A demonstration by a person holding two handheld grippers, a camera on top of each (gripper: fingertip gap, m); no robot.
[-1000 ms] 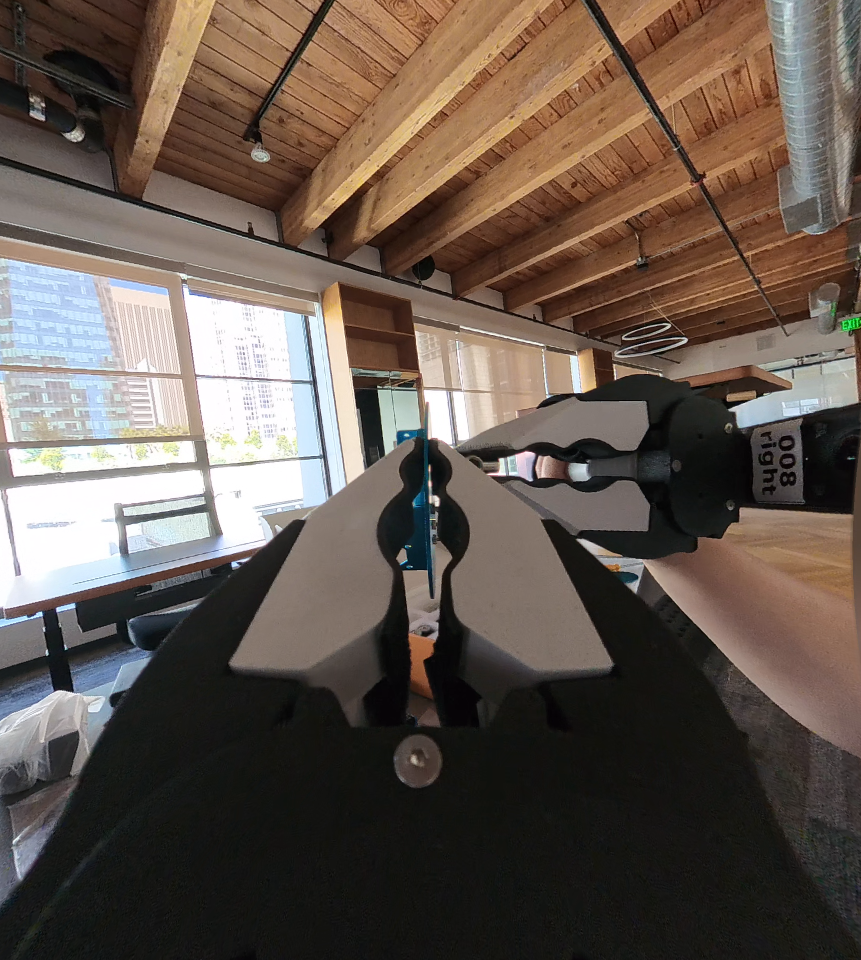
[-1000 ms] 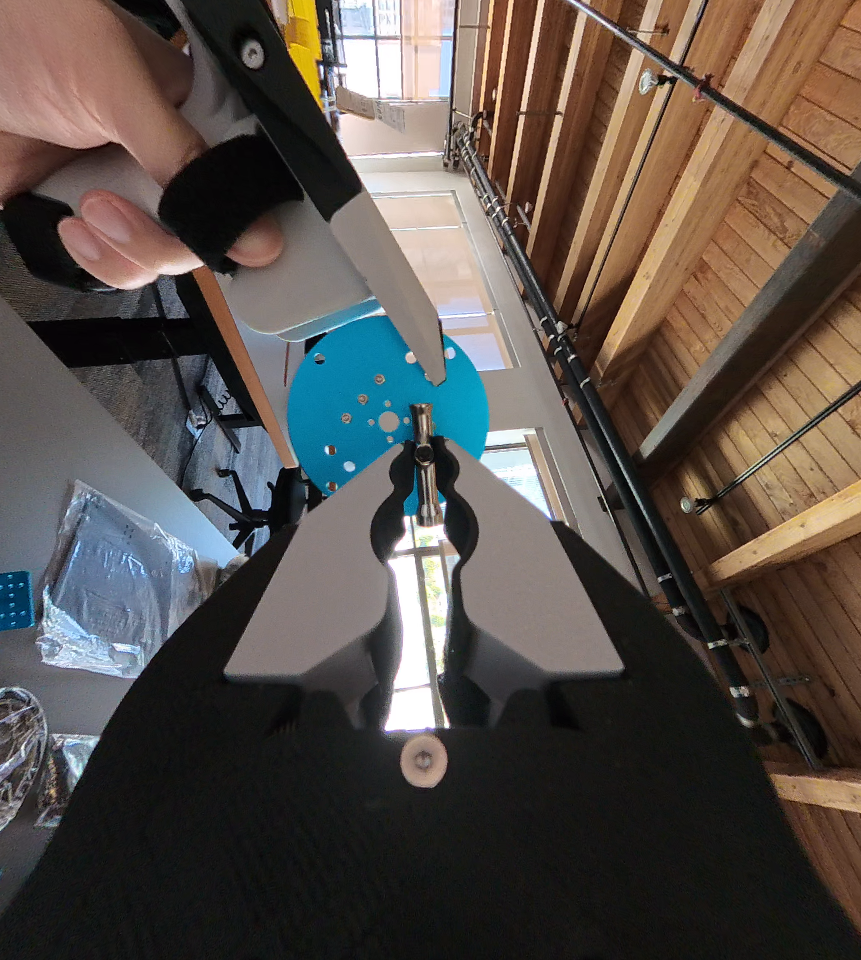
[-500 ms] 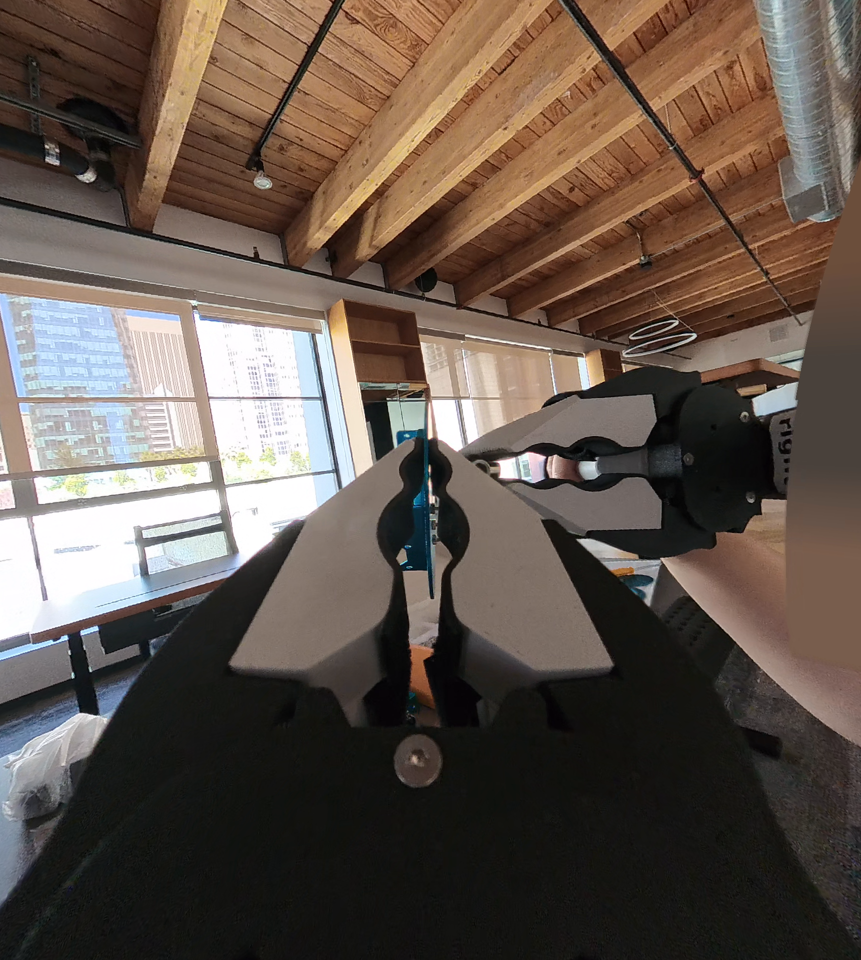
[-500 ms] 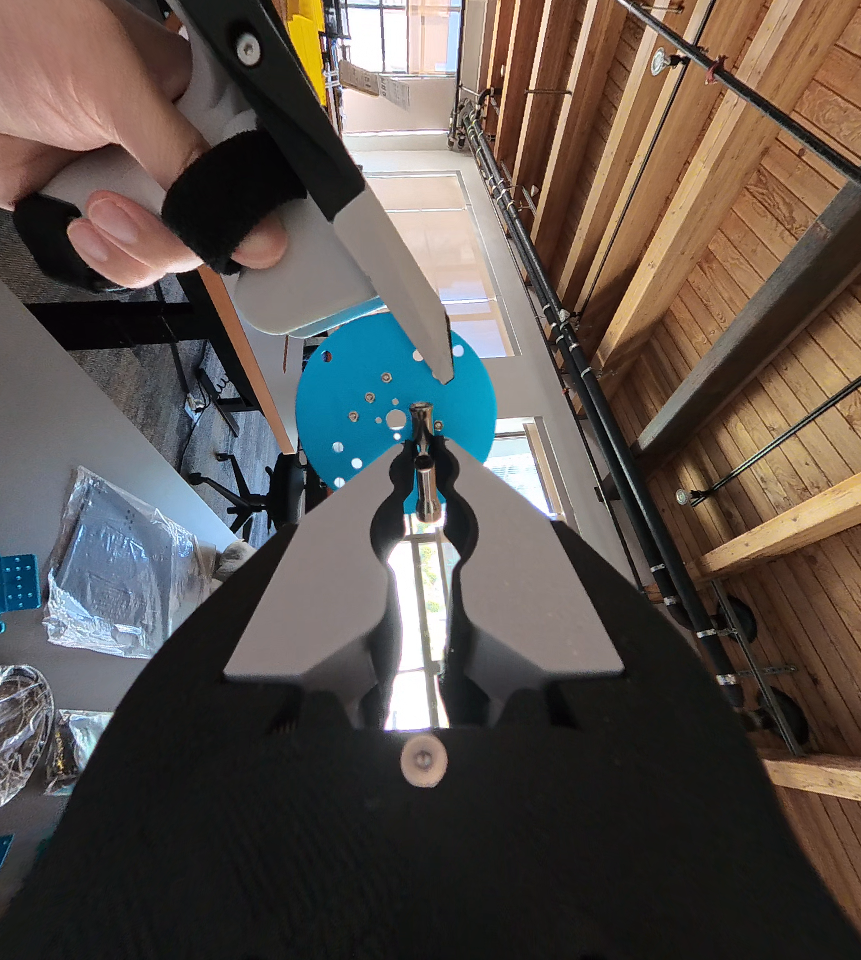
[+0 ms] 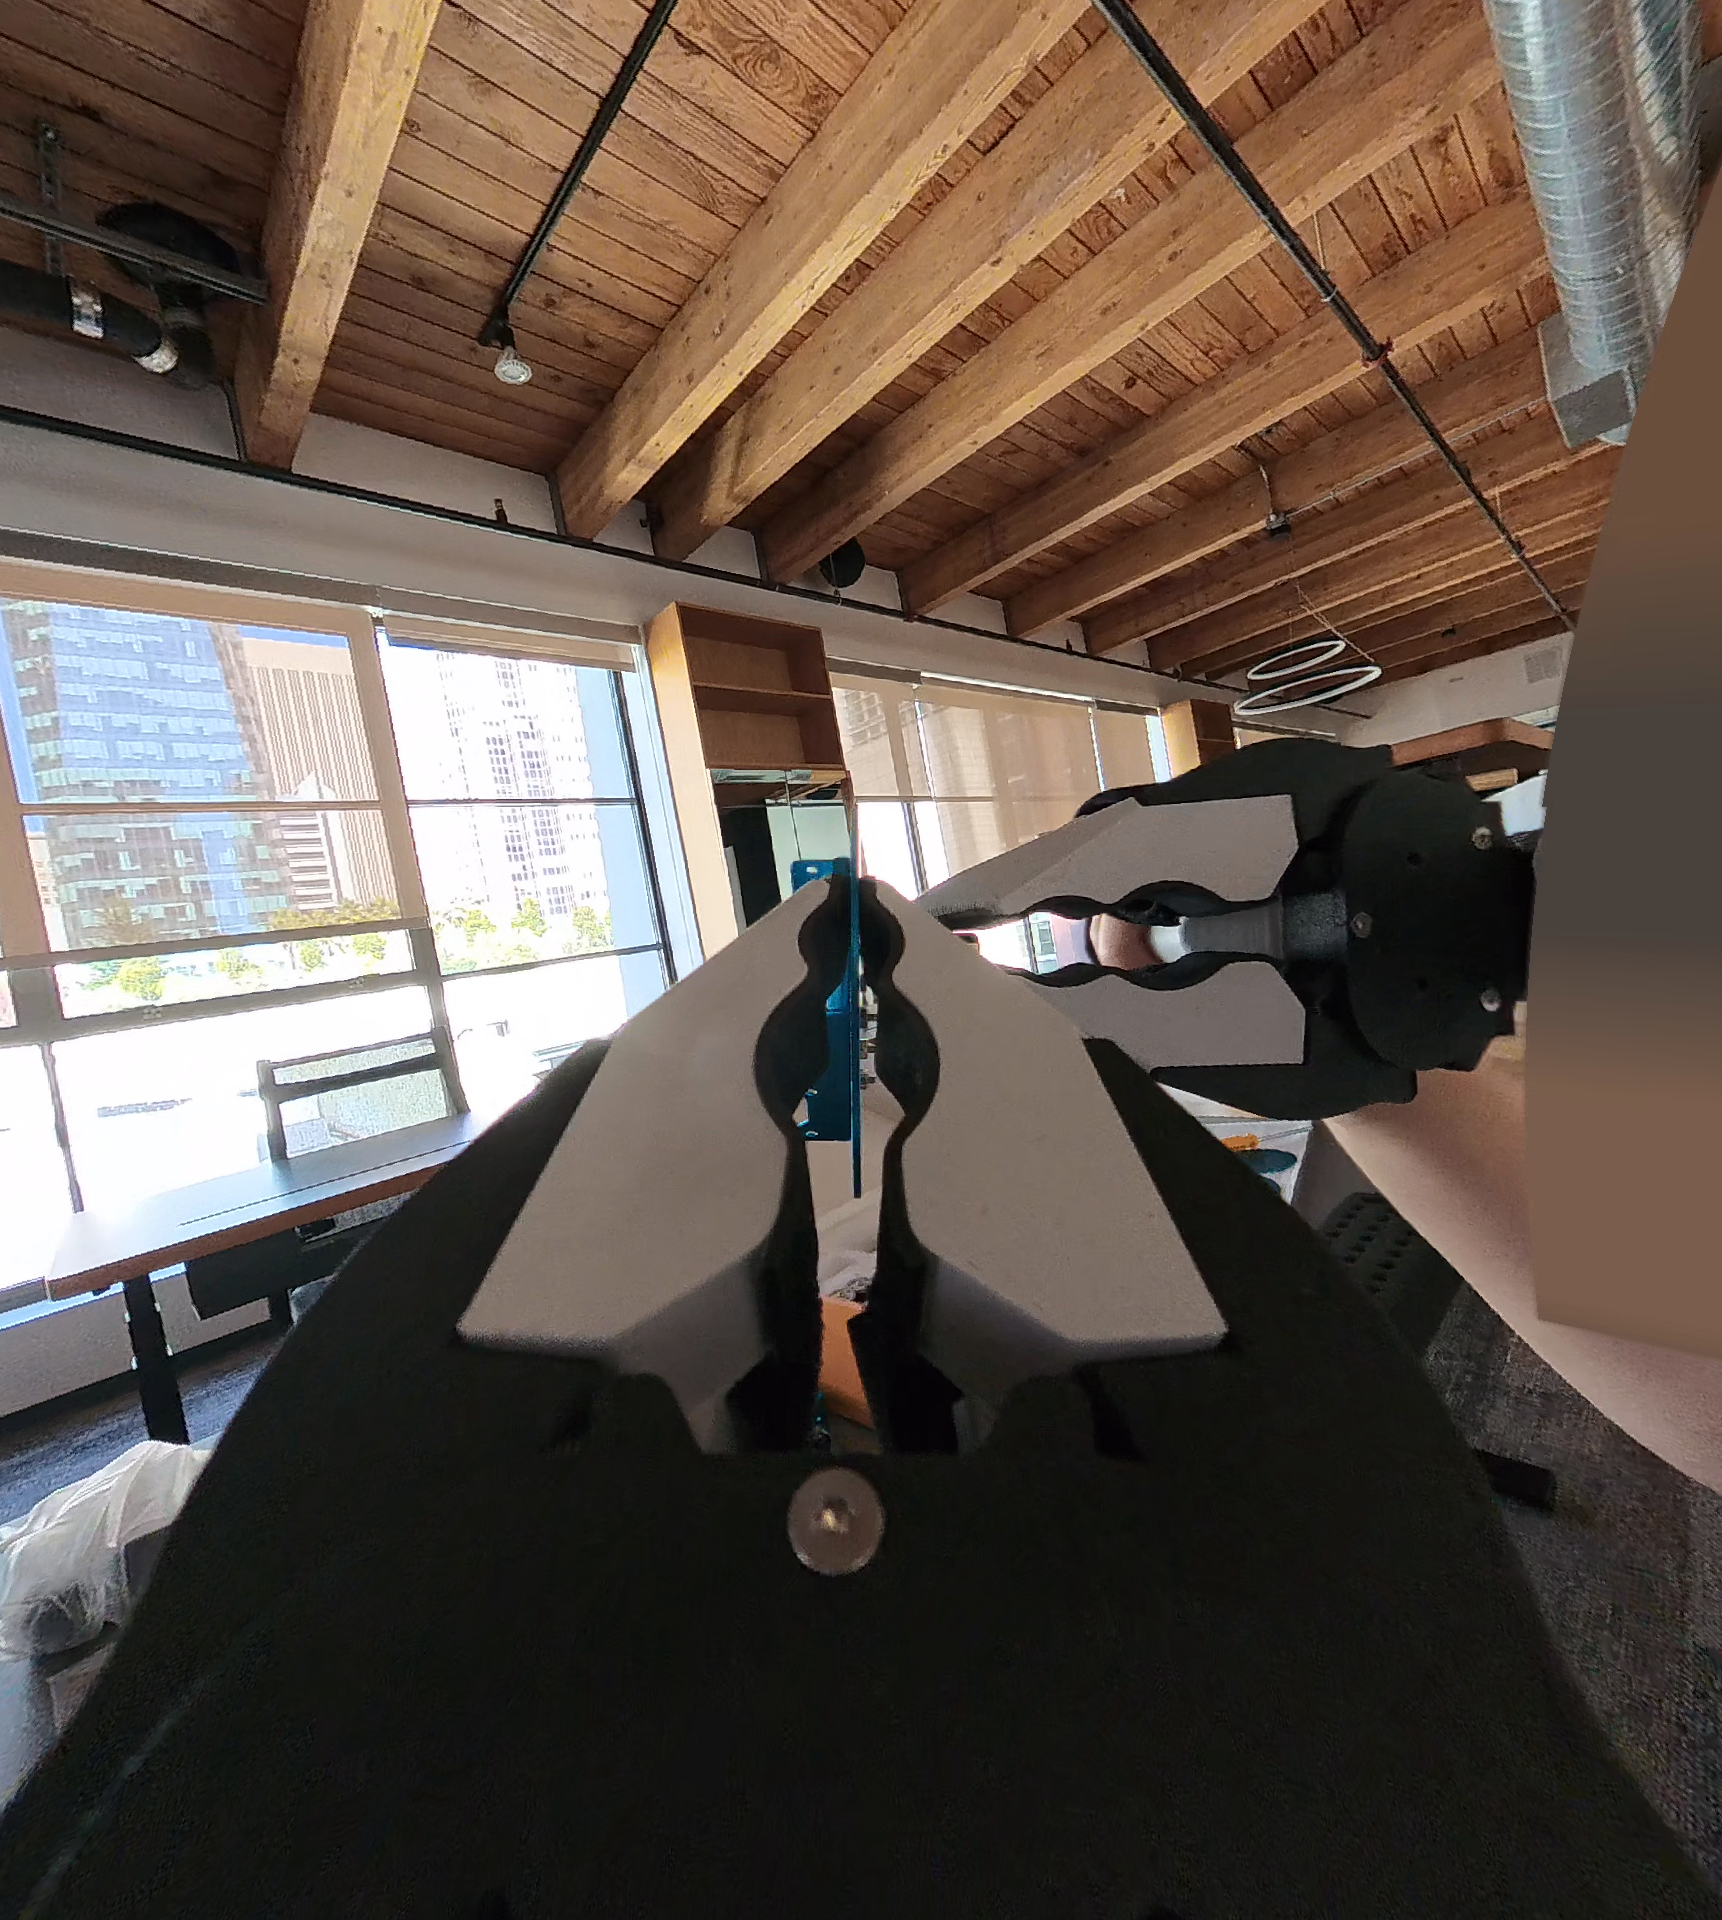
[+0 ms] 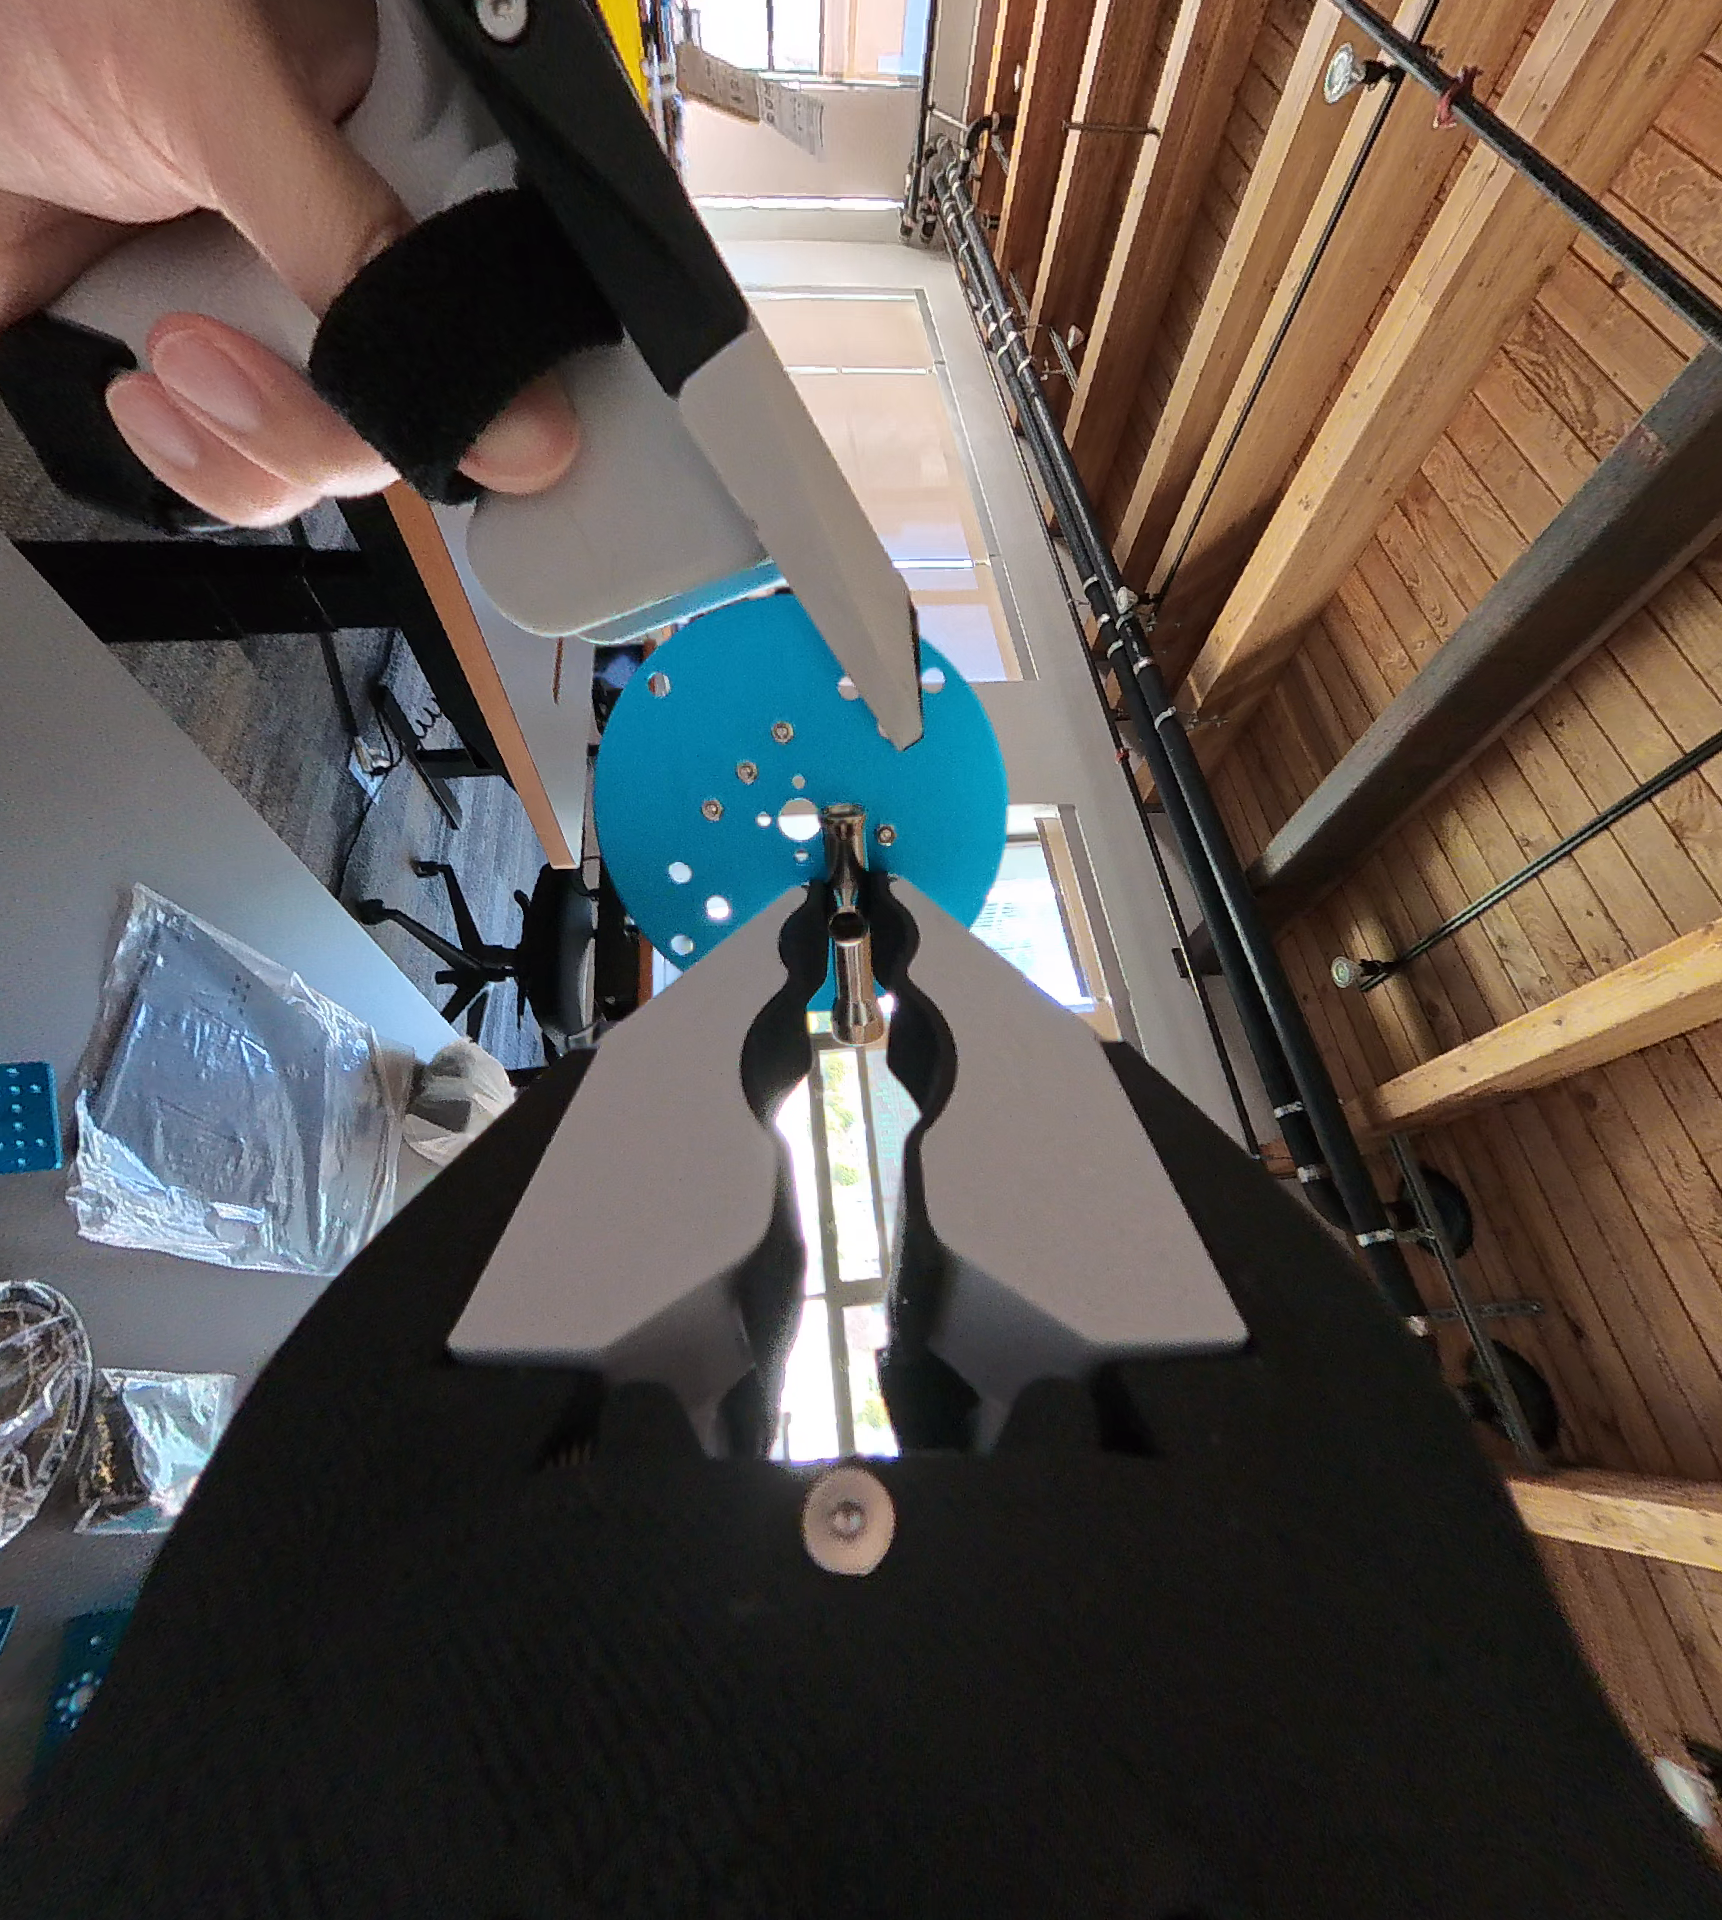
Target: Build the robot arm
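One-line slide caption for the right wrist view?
Right gripper clamps a metal tool against a blue disc held by the left gripper.

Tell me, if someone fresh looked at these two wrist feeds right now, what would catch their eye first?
Probably the blue round plate, full of holes, held up in mid-air by its edge in the left gripper, with a hand gripping that tool at the upper left of the right wrist view. Next, the shiny metal socket tool pinched in the right gripper, its tip near the plate's centre hole, against the wooden beam ceiling.
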